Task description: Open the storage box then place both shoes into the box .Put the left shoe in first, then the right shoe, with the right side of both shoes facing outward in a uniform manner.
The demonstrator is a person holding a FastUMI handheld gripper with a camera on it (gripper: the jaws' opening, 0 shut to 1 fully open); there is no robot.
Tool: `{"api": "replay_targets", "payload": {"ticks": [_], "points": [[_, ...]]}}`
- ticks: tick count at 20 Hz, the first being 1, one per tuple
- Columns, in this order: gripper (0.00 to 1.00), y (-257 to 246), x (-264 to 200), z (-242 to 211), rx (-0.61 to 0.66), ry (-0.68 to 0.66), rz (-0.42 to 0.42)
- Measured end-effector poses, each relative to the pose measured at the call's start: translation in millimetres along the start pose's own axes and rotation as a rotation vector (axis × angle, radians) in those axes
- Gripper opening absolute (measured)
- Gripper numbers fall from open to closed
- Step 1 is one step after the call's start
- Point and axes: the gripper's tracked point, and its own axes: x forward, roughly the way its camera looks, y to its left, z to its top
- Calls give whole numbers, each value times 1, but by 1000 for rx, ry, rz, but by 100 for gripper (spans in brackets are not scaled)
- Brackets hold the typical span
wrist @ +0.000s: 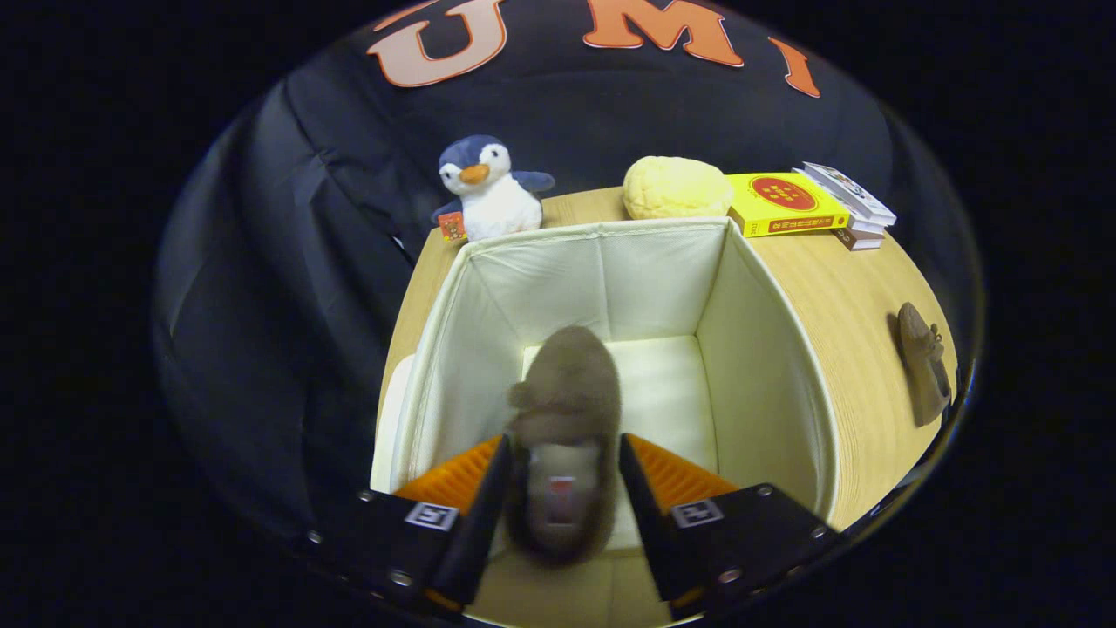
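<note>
Brown suede marks the shoe held between the jaws of the gripper: the jaws stand narrowly apart and both press on its heel end, one against each side, while its toe points away from them into the storage box. The box, cream fabric with its top already open, sits on the wooden surface. The shoe hangs over the box's interior, above the pale floor, and is blurred, so whether it touches the bottom cannot be told. The second shoe lies on the surface to the right of the box, well apart from it.

This looks like the first placing step, the left shoe going in. The next move, as I judge it, calls for lowering the shoe to the box floor toward one side, leaving room beside it, then parting the jaws and lifting clear. Beyond the box stand a plush penguin, a yellow bun-shaped toy and a yellow book.
</note>
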Motion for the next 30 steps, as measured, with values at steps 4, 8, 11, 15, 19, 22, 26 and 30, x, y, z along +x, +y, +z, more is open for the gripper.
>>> {"api": "replay_targets", "payload": {"ticks": [4, 8, 11, 15, 19, 22, 26, 30], "points": [[99, -15, -26, 16, 1, -62, 42], [99, -68, -56, 39, 32, -142, 35], [96, -107, -79, 53, 93, -183, 39], [98, -177, -108, 74, 130, -252, 17], [98, -274, -123, 78, 122, -294, -87], [98, -350, -132, 73, 69, -296, -180], [98, -438, -133, 58, 33, -267, -250], [99, -508, -127, 37, -14, -220, -285]]}}
